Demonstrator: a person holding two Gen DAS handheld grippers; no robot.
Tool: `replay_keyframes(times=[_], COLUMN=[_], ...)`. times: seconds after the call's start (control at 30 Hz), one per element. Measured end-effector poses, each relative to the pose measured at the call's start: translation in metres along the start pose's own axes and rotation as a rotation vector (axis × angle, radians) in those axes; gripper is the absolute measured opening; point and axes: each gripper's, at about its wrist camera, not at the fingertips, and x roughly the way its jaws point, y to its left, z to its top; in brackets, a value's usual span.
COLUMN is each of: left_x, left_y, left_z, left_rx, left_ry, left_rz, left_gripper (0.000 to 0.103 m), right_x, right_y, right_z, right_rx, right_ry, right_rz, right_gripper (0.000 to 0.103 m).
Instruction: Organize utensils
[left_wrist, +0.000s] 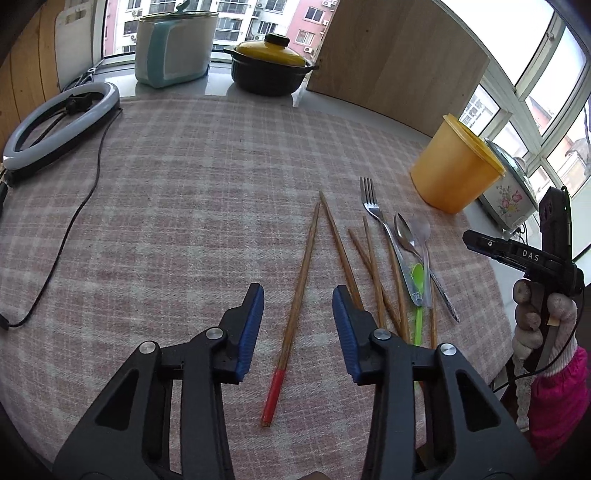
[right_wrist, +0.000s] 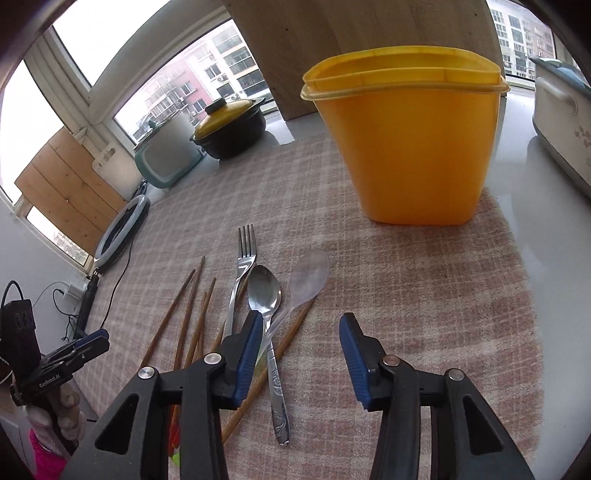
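Note:
Several wooden chopsticks lie on the checked cloth. One red-tipped chopstick (left_wrist: 295, 306) lies between the fingers of my open, empty left gripper (left_wrist: 298, 304). To its right lie more chopsticks (left_wrist: 373, 266), a metal fork (left_wrist: 384, 229), a metal spoon (left_wrist: 406, 236), a clear plastic spoon (left_wrist: 423, 229) and a green plastic spoon (left_wrist: 417, 280). A yellow plastic container (right_wrist: 406, 136) stands upright beyond them. My right gripper (right_wrist: 301, 332) is open and empty, just right of the metal spoon (right_wrist: 264, 291), fork (right_wrist: 242, 258) and clear spoon (right_wrist: 310, 273).
A ring light (left_wrist: 55, 125) with a cable lies at the far left. A yellow-lidded black pot (left_wrist: 271, 66) and a white-and-teal appliance (left_wrist: 173, 44) stand on the sill. A wooden board (left_wrist: 399, 62) leans behind the container. A floral cooker (left_wrist: 509, 192) stands at the right.

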Motion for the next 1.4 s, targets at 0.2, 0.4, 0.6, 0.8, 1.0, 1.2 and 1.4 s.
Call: replay_keyframes(times=[0.2, 0.4, 0.6, 0.8, 1.0, 1.2, 1.4], left_x=[0.03, 0.059, 0.076, 0.09, 0.106, 0.107, 0.096], left_y=[-0.014, -0.031, -0.031, -0.033, -0.033, -0.027, -0.016], left_z=[0.019, 0.031, 0.04, 0.046, 0.054, 0.057, 0.063], left_rx=[0.078, 0.153, 0.142, 0.162, 0.154, 0.142, 0.101], left_ry=[0.065, 0.128, 0.158, 0.178, 0.198, 0.164, 0.124], left_rz=[0.023, 0.05, 0.038, 0.059, 0.056, 0.071, 0.06], left_gripper=[0.034, 0.03, 0.026, 0.026, 0.012, 0.004, 0.004], right_x=[0.019, 0.037, 0.052, 0.066, 0.073, 0.069, 0.059], right_y=[-0.008, -0.008, -0.018, -0.019, -0.011, -0.006, 0.002], right_z=[0.013, 0.024, 0.034, 0.04, 0.042, 0.046, 0.048], right_rx=[0.047, 0.069, 0.093, 0.086, 0.054, 0.032, -0.01], right_ry=[0.031, 0.049, 0.056, 0.068, 0.074, 0.058, 0.037], right_rz=[0.017, 0.016, -0.012, -0.021, -0.038, -0.035, -0.041], right_gripper=[0.035, 0.031, 0.03, 0.028, 0.014, 0.0, 0.0])
